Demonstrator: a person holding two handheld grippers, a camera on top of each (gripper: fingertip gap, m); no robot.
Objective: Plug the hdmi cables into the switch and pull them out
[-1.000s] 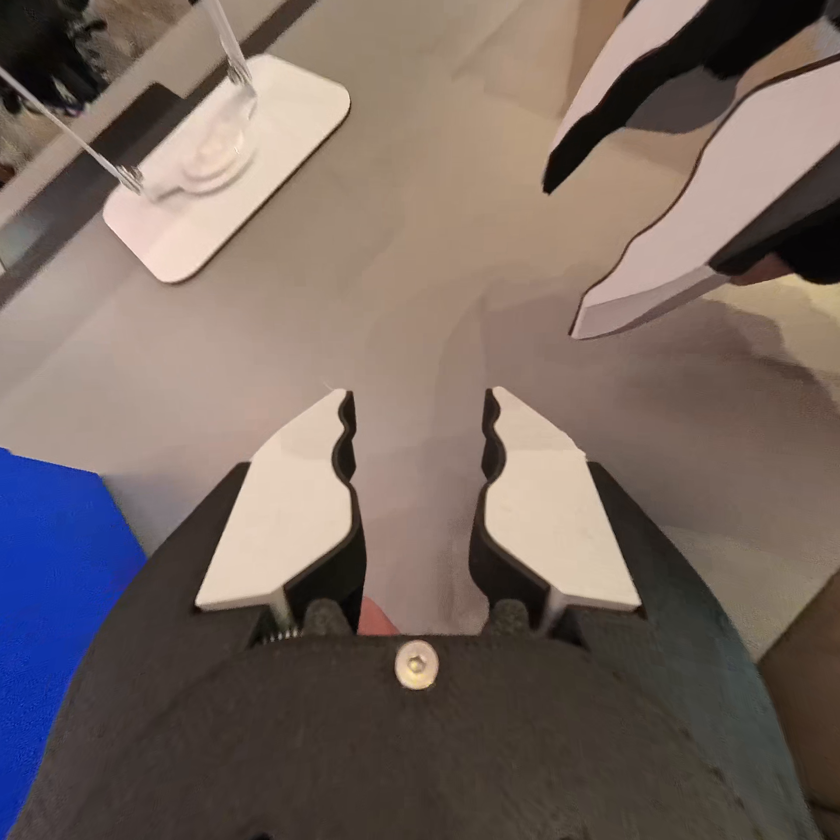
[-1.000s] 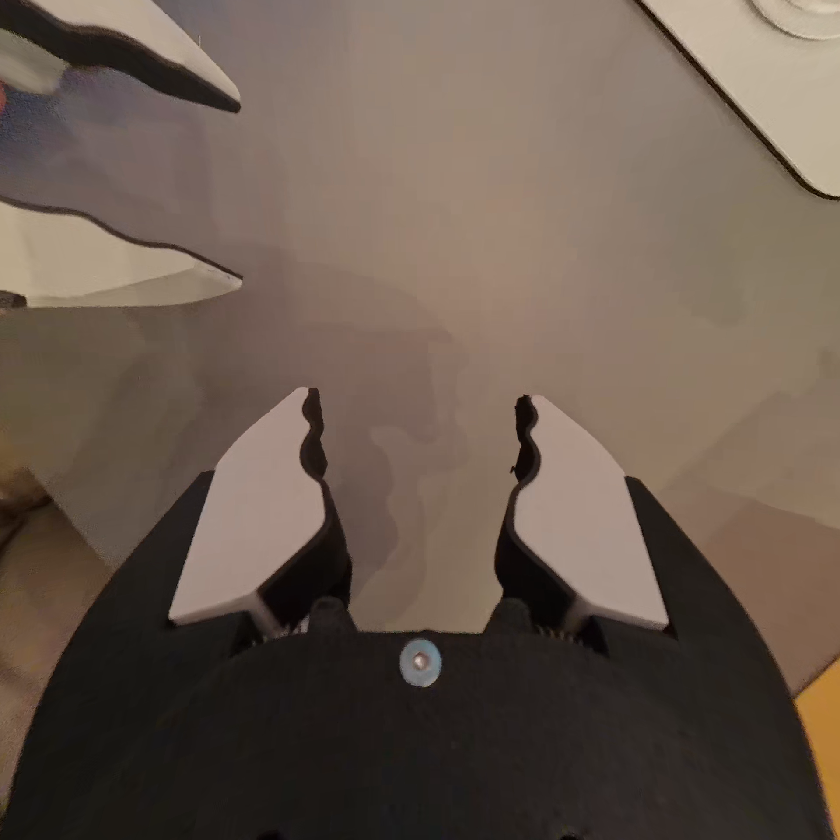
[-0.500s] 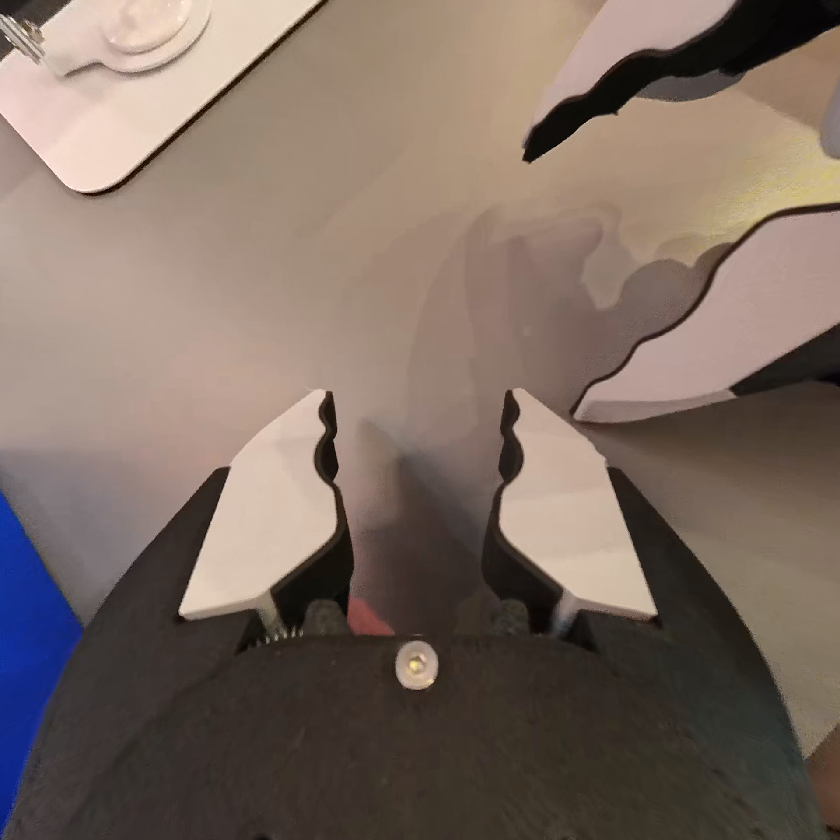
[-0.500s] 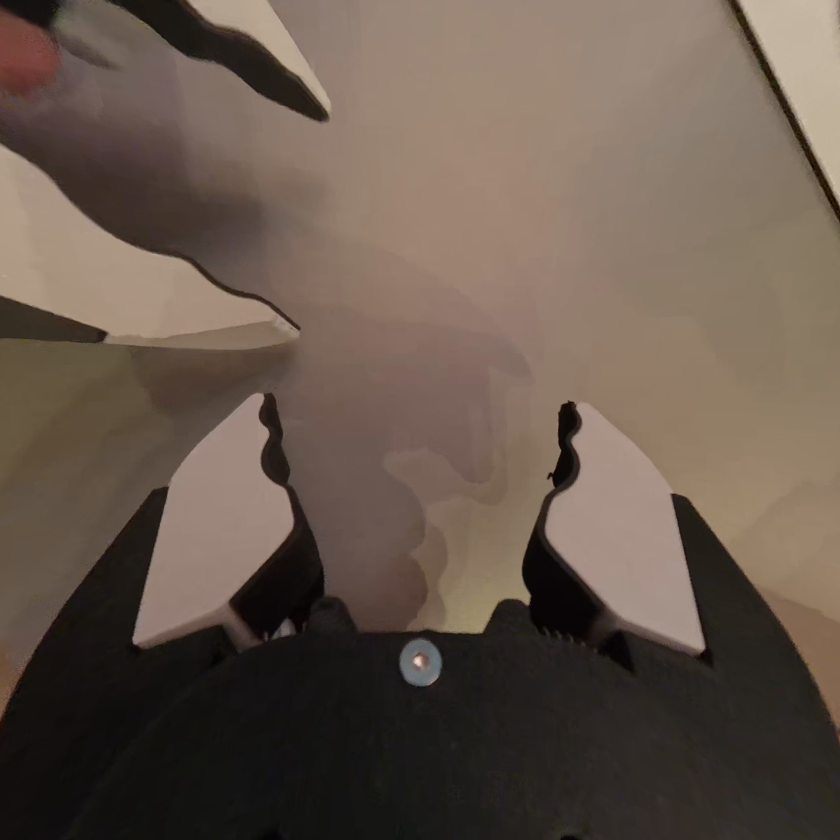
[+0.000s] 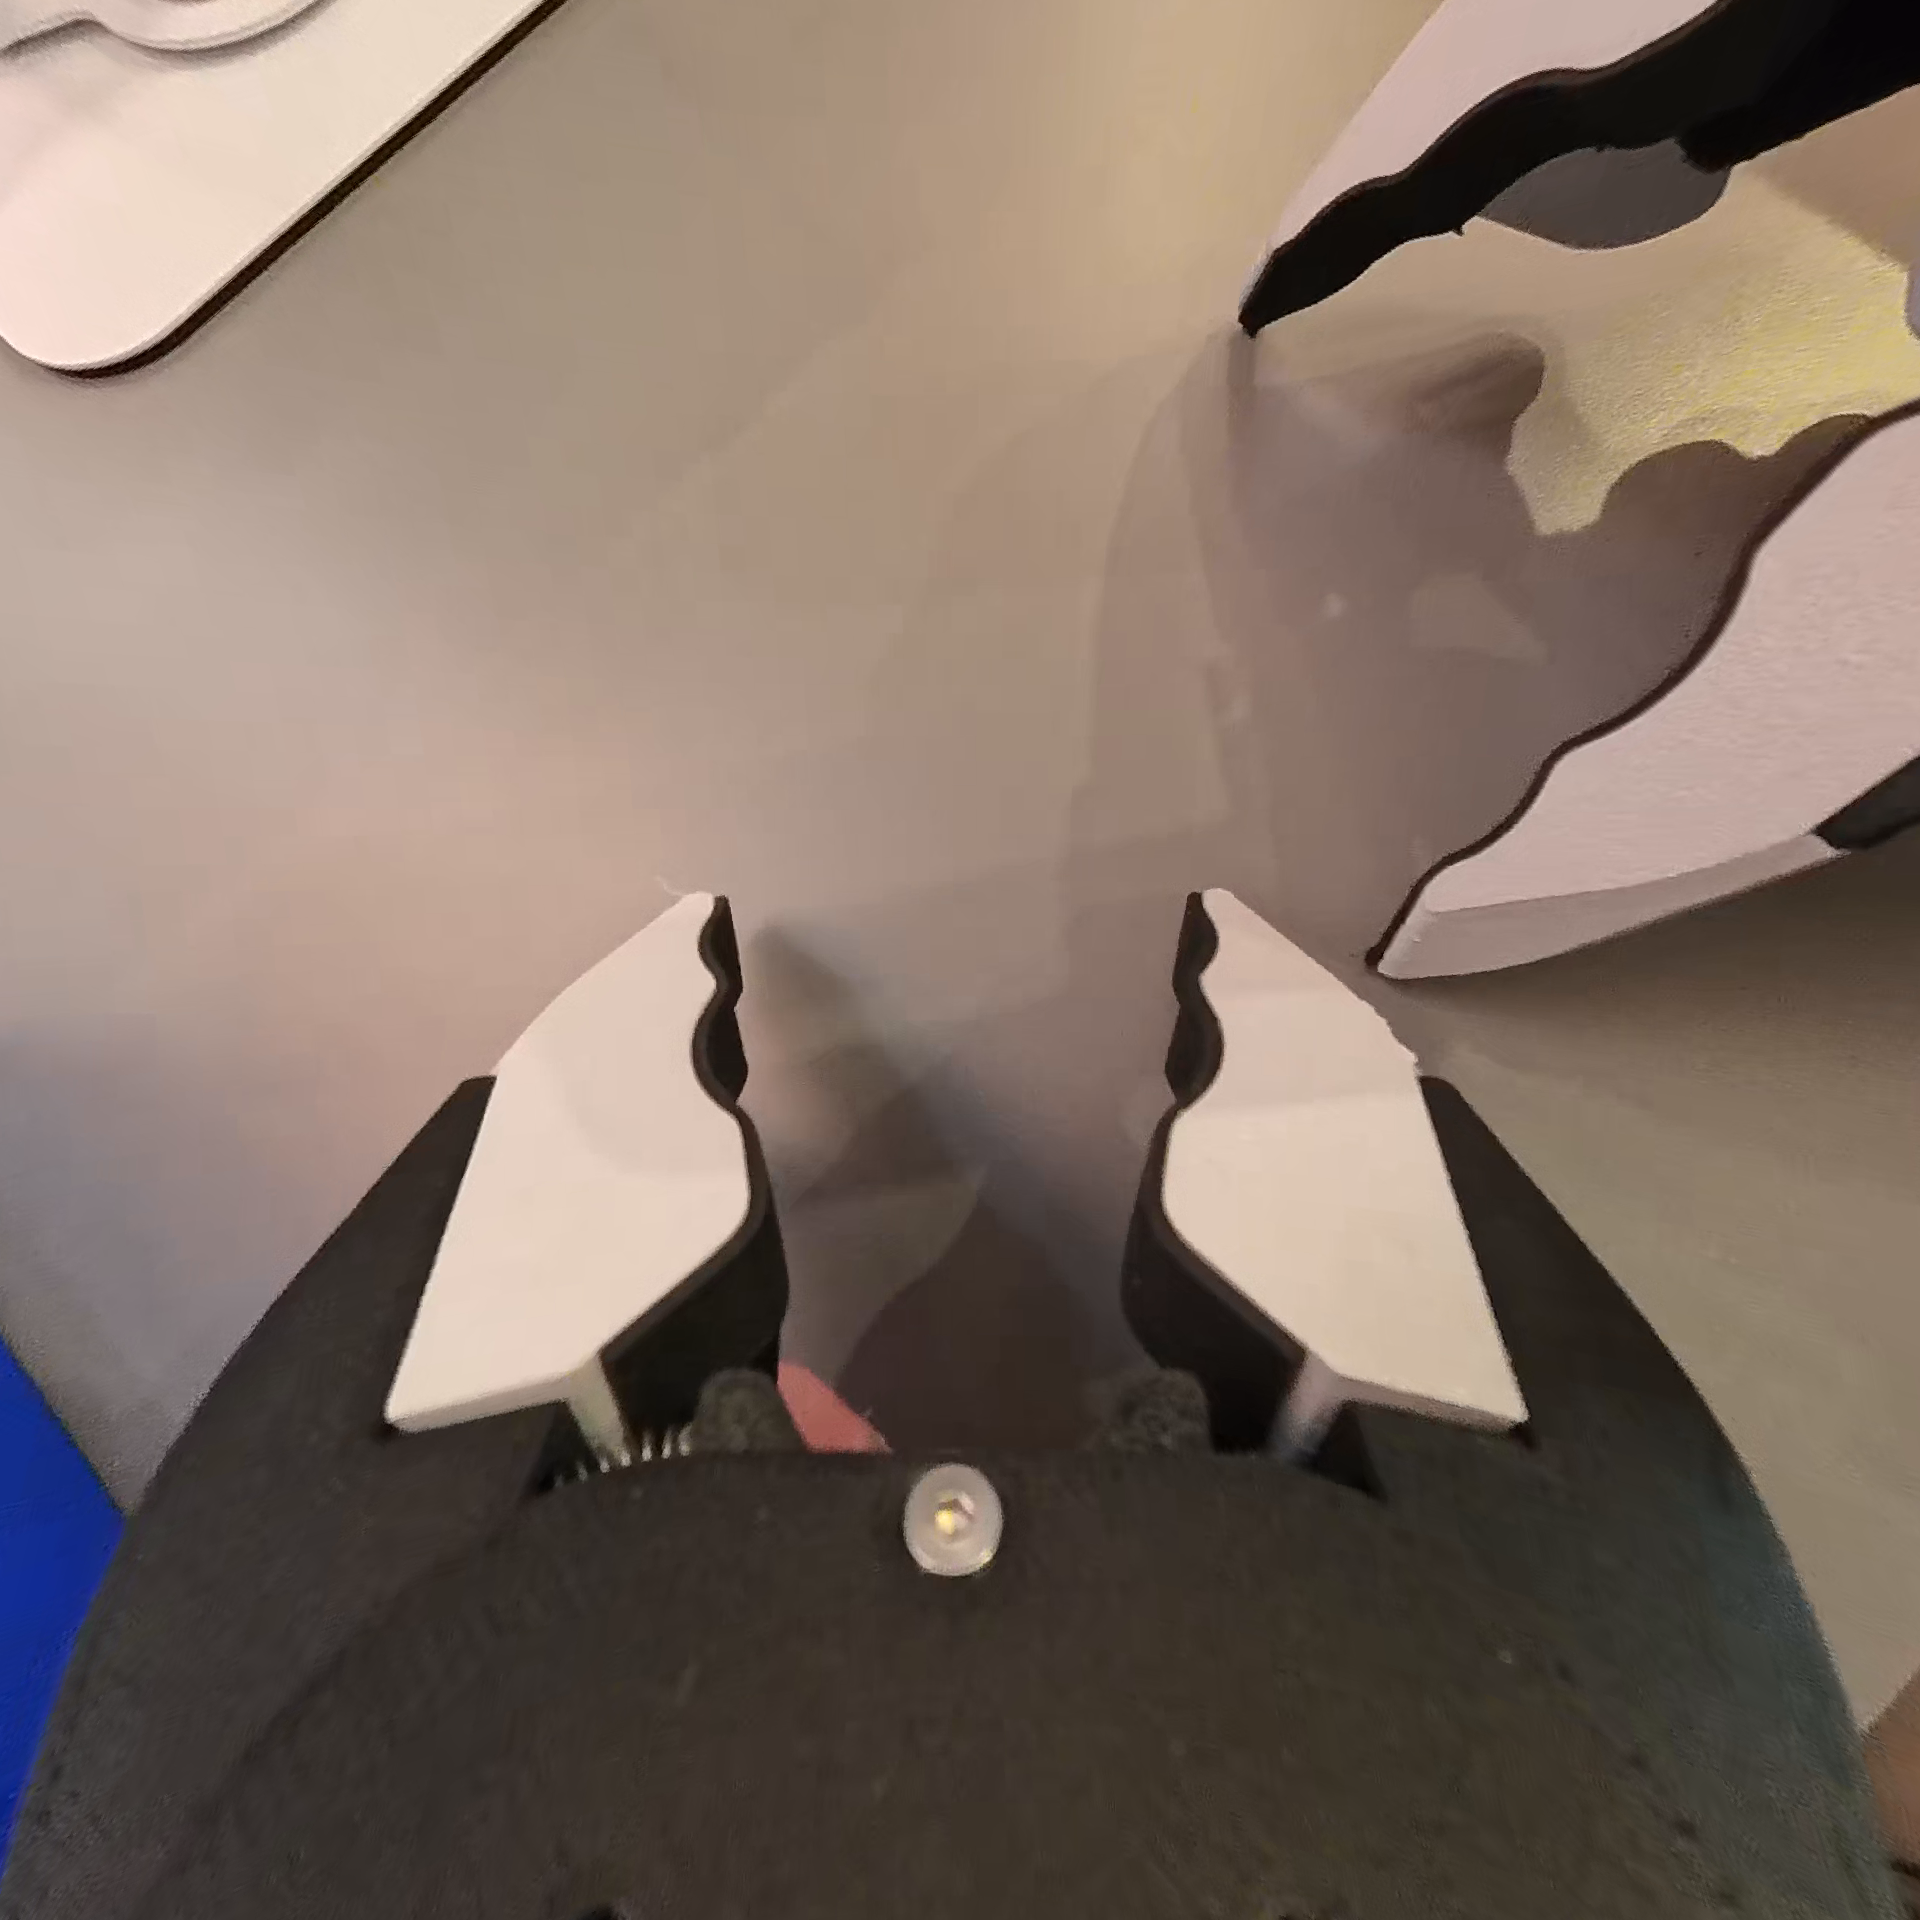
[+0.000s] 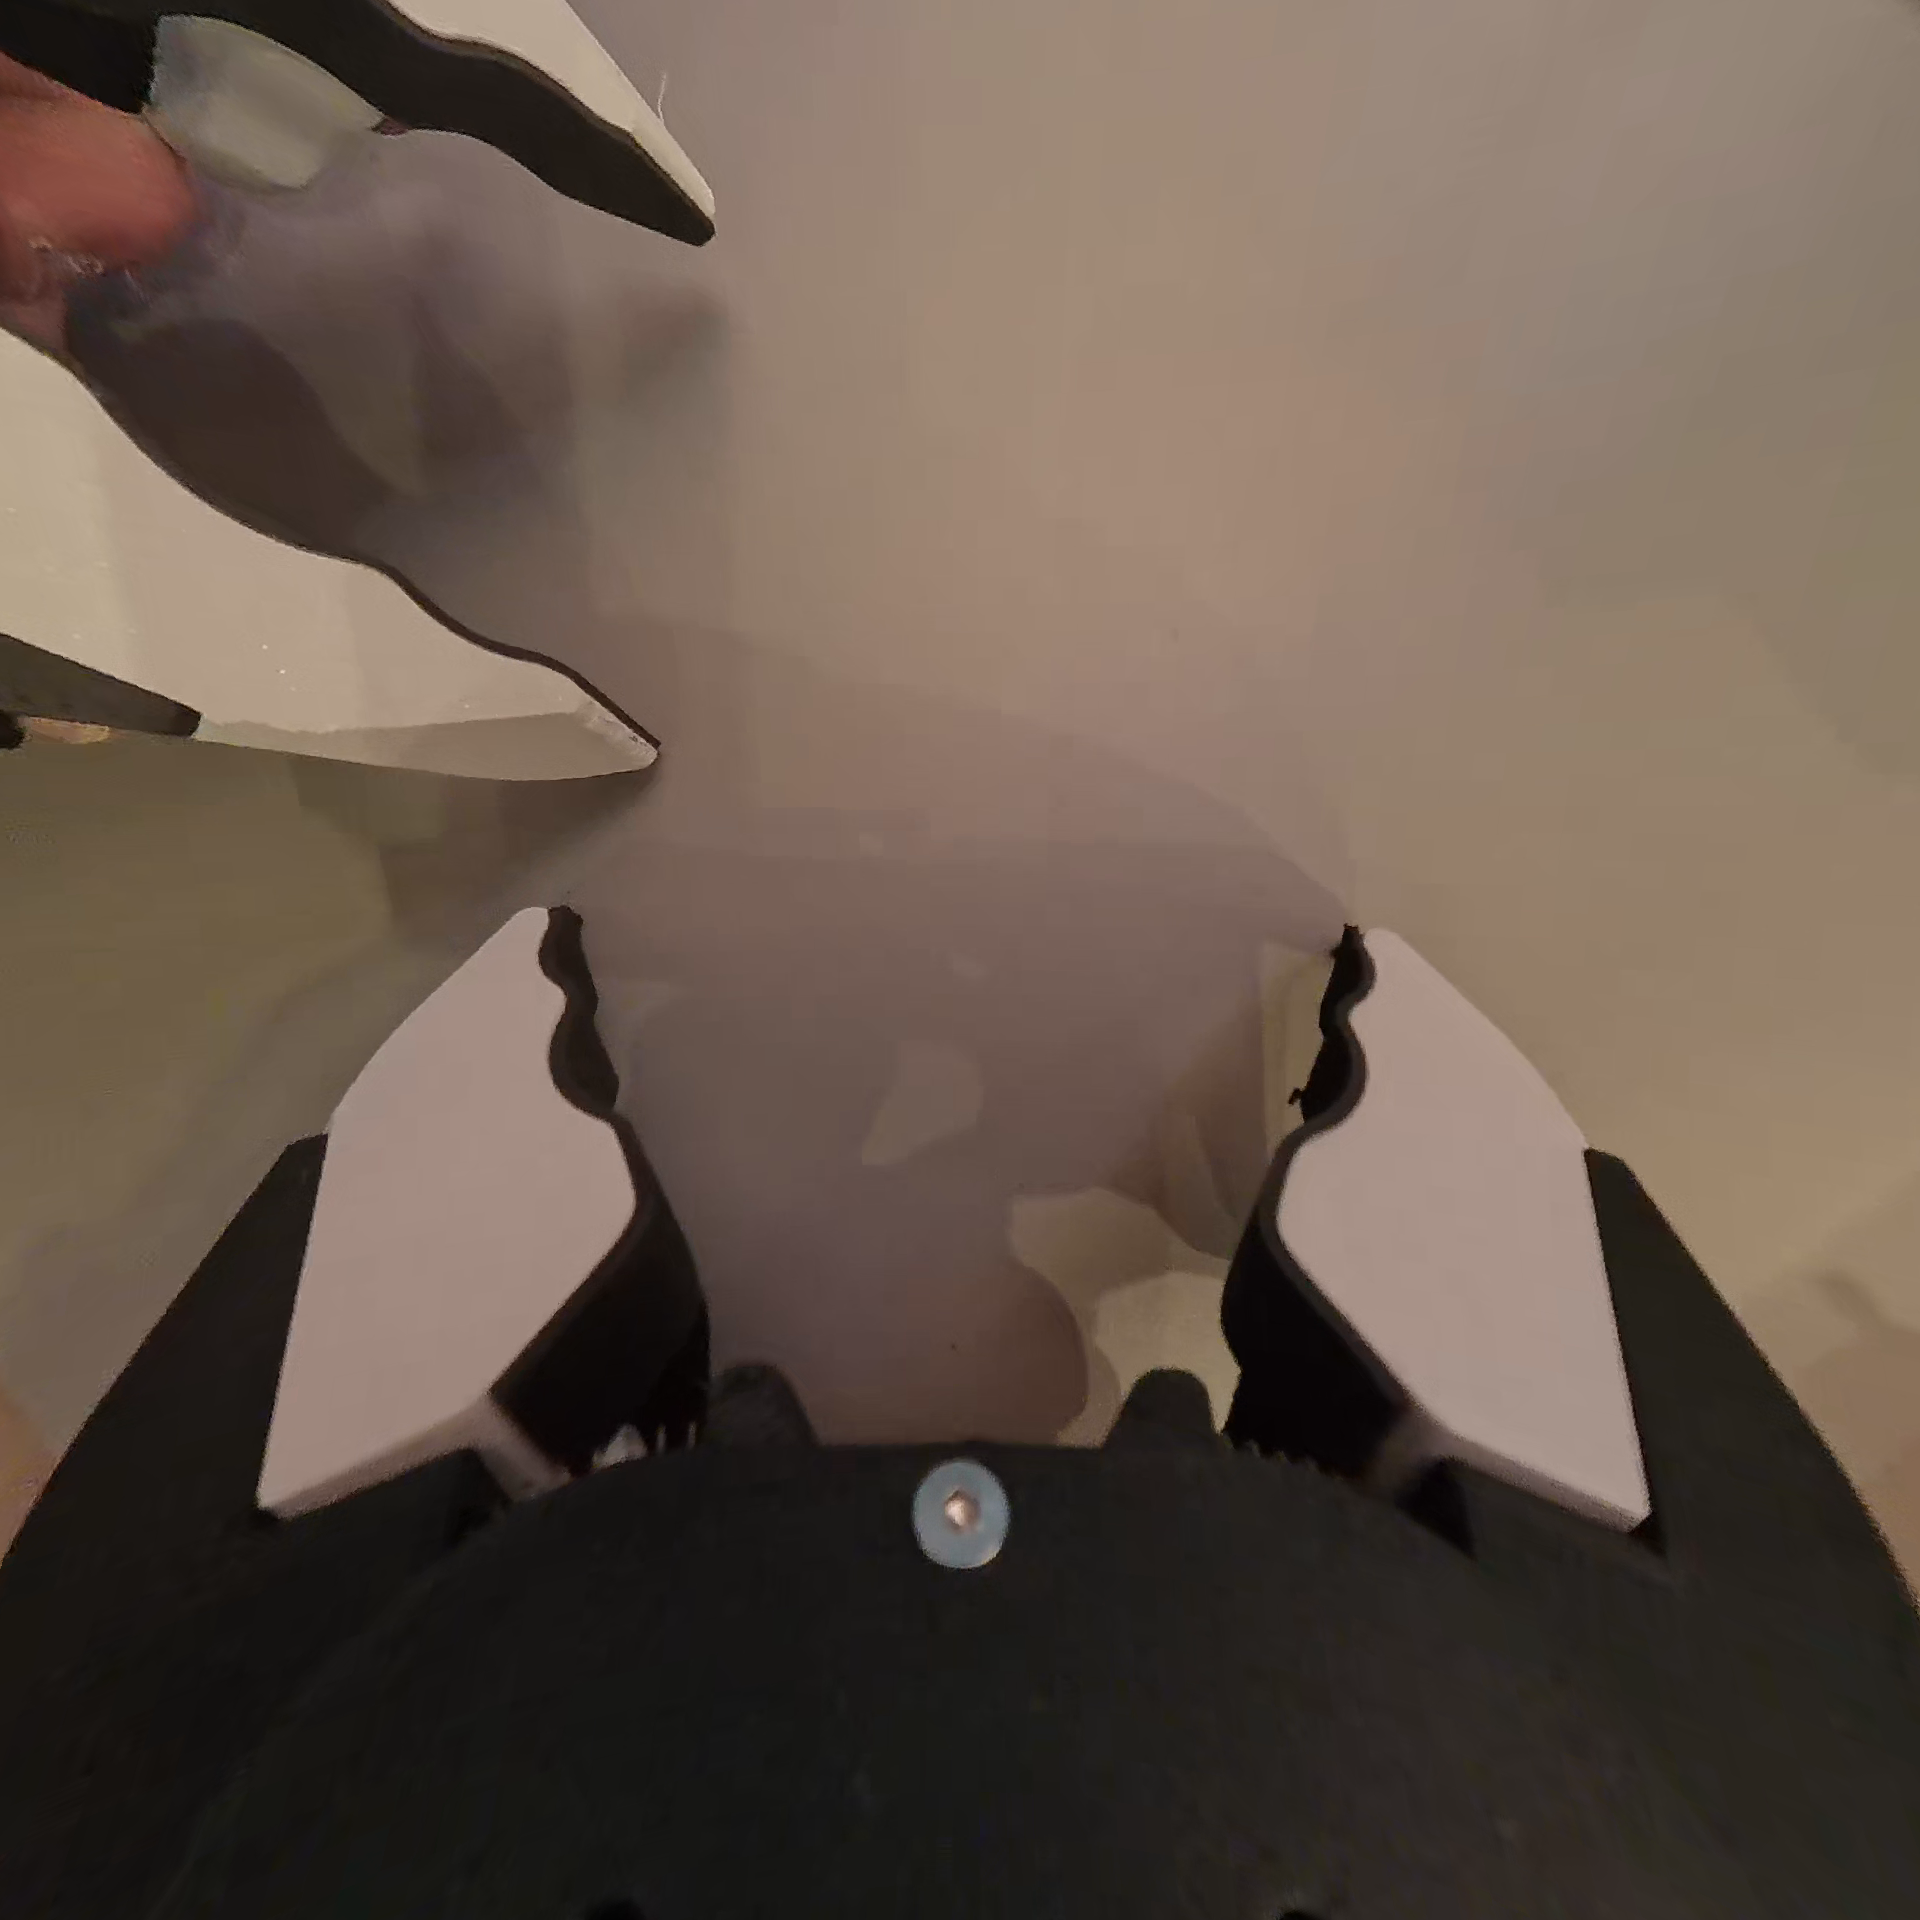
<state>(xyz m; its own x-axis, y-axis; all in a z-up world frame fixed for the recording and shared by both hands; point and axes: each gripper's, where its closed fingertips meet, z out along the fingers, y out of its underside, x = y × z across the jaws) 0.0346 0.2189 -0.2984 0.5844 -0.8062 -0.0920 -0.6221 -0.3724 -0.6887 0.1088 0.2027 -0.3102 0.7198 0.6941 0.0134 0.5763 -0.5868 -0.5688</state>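
Note:
No HDMI cable and no switch shows in either view. My left gripper (image 5: 961, 909) is open and empty, close above the grey table top (image 5: 623, 623). My right gripper (image 6: 956, 920) is open wider and empty, also low over the table (image 6: 1247, 416). Each gripper shows in the other's view: the right one at the upper right of the left wrist view (image 5: 1320, 634), the left one at the upper left of the right wrist view (image 6: 675, 483). The two point toward each other, tips close together.
A white flat stand base (image 5: 187, 156) lies on the table at the upper left of the left wrist view. A blue object (image 5: 42, 1538) is at the left edge. A fingertip (image 6: 73, 208) shows behind the left gripper.
Both grippers have moved lower and closer to the table and to each other. Both have opened wider, the right one more. The white stand base has slid out toward the frame edges.

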